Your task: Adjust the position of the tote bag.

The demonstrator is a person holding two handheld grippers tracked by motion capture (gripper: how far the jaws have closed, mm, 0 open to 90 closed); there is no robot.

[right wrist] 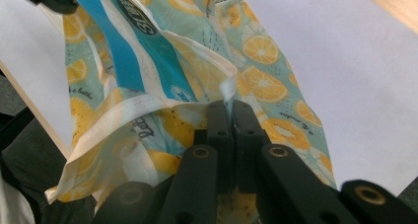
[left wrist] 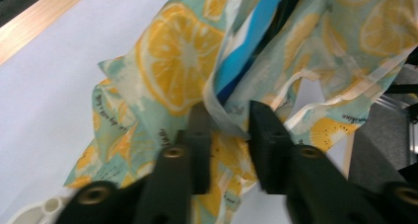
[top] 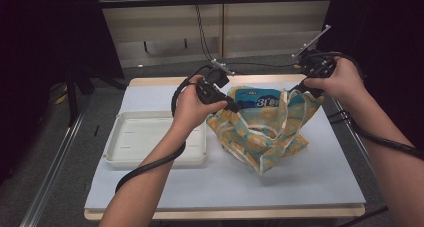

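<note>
Right claw (right wrist: 231, 110) clamped, left claw (left wrist: 227, 130) agape

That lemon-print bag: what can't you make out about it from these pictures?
- Blue package inside: high view, the lemon-print bag covers all but its top; label partly readable.
- Left gripper view: motion blur; whether its fingers press the bag's edge is unclear.
- Bag's far side: hidden by its own folds.

A lab-like recording room: a covered table (top: 300, 187) between black curtains (top: 45, 47), cables (top: 202, 27) hanging behind.
</note>
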